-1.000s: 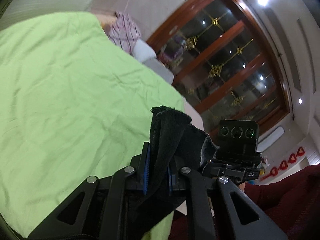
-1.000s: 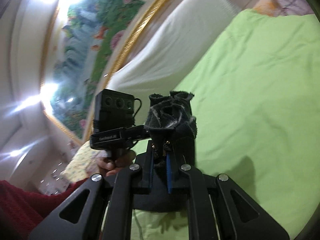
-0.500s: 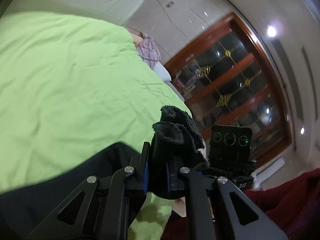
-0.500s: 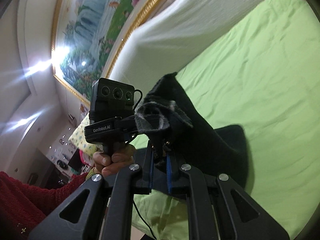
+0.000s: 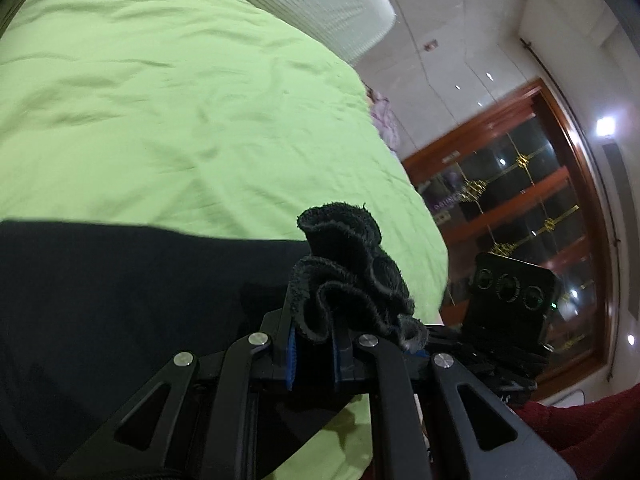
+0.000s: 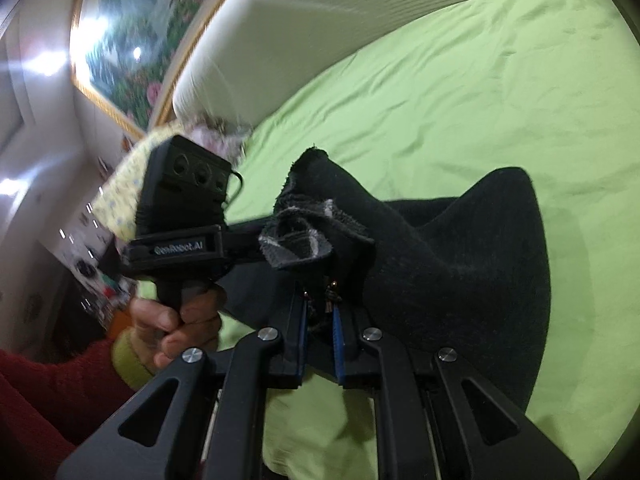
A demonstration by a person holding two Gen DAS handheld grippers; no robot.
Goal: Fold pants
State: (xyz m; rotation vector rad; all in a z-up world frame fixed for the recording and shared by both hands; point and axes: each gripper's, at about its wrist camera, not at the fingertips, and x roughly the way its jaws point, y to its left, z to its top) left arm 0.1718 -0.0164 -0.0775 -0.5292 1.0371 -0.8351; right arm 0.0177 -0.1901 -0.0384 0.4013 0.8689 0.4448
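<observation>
Fabric of the black pants is clamped between the blue-lined fingers of the left gripper, whose jaws are drawn in tight on a bunched, ruffled edge that stands up just past the fingertips. From that pinch the dark cloth is spread out to the left across the green bedspread, lying flat on it. Just beside the bunched edge, on its right, the camera block of the other hand-held unit is seen, with a red sleeve below it.

In the right wrist view, the right gripper is likewise closed on the pants, the cloth being held between its narrow-set fingers with a frayed, grey-edged hem curled over above them. From the pinch the material is draped to the right in a humped fold that rests on the bedspread. Close to the pinched hem, on its left, the left unit's handle is gripped by the person's left hand, a red sleeve and a yellow-green cuff being visible at the wrist.

Beyond the bedspread a white padded headboard is seen, and behind it a gold-framed landscape painting. In the left wrist view, a wood-framed glass door is seen far off past the bed's edge.
</observation>
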